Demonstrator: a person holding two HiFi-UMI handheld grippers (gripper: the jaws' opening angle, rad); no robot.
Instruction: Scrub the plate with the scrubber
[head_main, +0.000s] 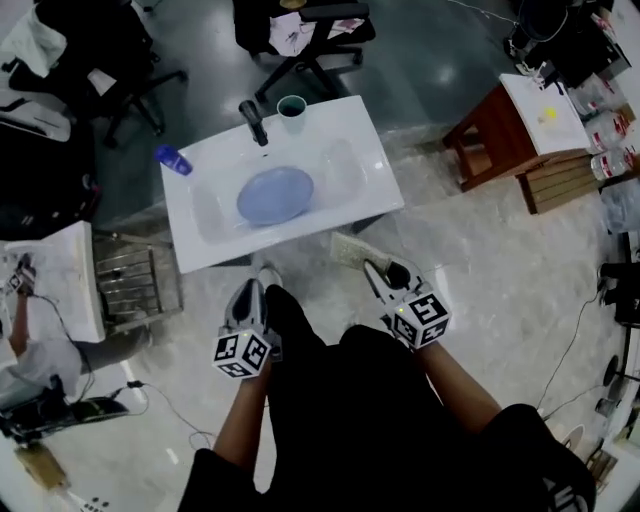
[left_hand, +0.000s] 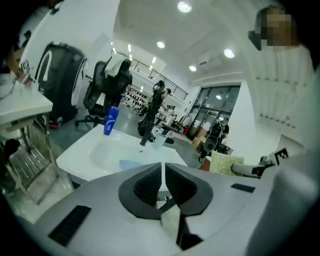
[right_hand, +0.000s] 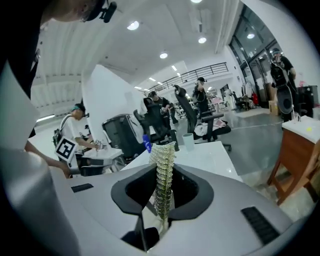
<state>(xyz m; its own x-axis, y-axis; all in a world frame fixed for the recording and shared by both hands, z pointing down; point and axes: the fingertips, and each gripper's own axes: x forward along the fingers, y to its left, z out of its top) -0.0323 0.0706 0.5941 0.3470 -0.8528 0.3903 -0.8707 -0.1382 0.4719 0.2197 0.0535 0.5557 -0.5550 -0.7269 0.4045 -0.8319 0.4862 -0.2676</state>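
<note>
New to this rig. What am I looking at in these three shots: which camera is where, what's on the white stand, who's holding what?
There is no robot arm here. A person holds a handheld two-jaw gripper in each hand, and the marker cubes are part of the grippers. The head view comes from a camera on the person's head, looking steeply down. The other two views come from cameras riding on each gripper, looking along its jaws.

In front of the person is a white sink with a blue plate lying in its basin. A black faucet and a teal cup stand at the back edge, and a blue bottle is at the left corner.

The left gripper has its jaws together with nothing between them. The right gripper is shut on a flat greenish scrubber. Both grippers are short of the sink, and neither touches the plate.
</note>
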